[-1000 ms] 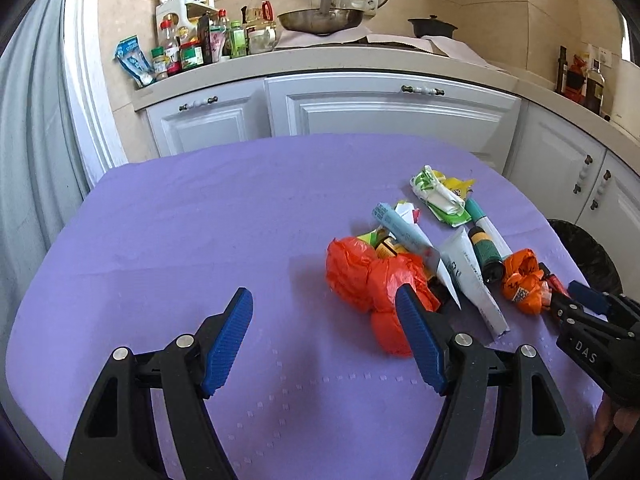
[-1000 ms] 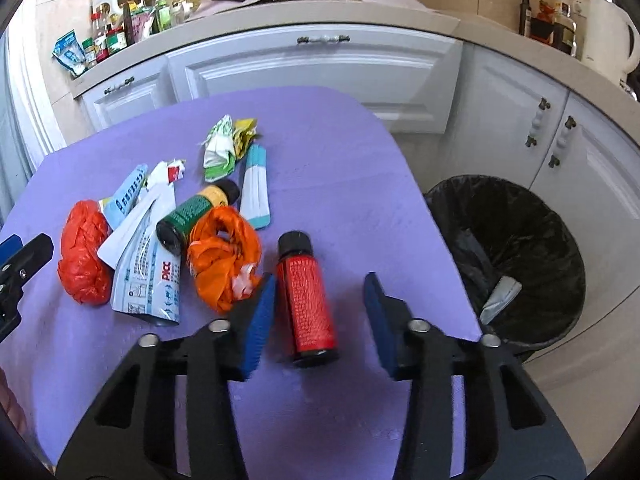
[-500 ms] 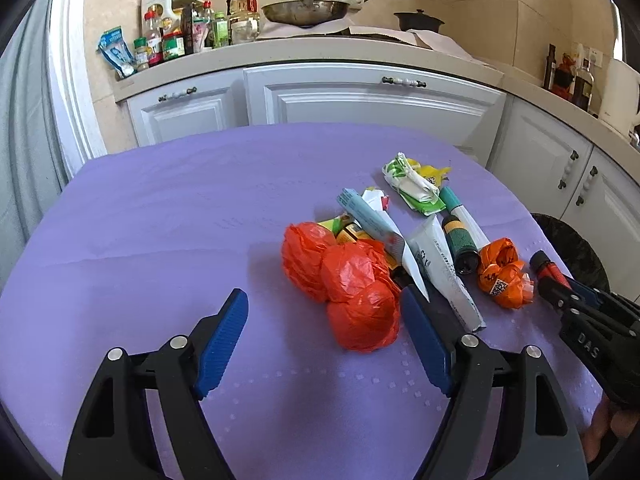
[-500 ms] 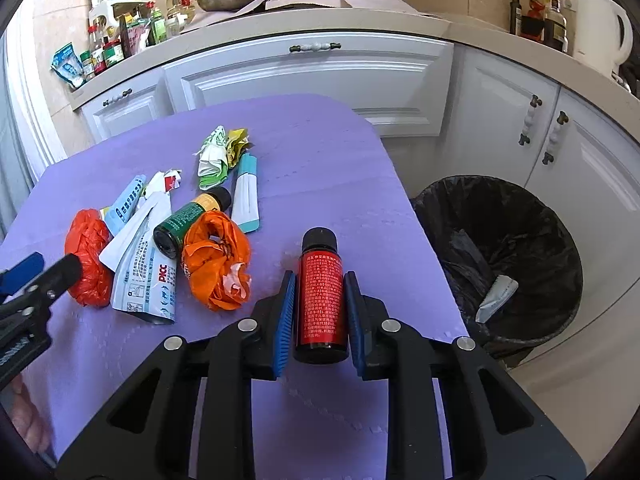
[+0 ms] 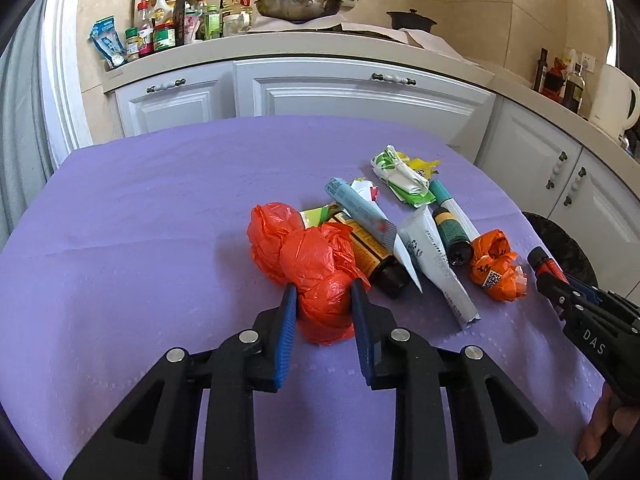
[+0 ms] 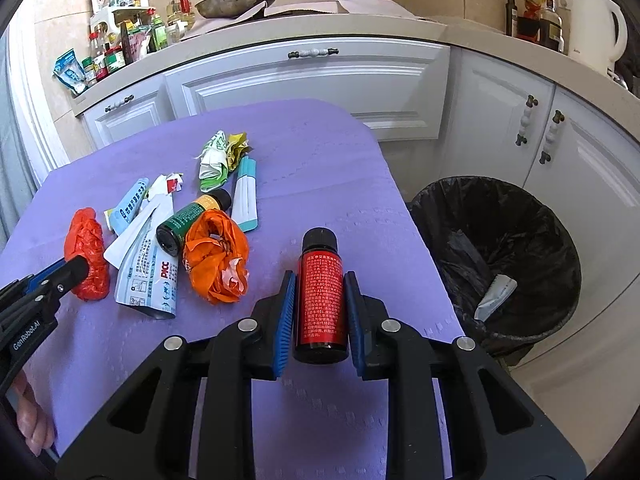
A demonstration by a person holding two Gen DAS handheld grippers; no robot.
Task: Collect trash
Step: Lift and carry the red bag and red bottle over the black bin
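Two tubes (image 5: pixel 434 264) and bottles crowd beside the clamped red bag (image 5: pixel 316 276).

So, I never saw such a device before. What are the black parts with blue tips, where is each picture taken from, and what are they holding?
There is no robot. A person holds one hand-held tool in each hand, and each carries a camera looking forward along its two blue-padded fingers.

Left camera view: the left tool is squeezing a crumpled red plastic bag.

Right camera view: the right tool grips a red bottle with a black cap.

Both work over a table with a purple cloth. On it lie more trash: an orange bag, a green bottle, tubes and wrappers. A black-lined bin stands beside the table.
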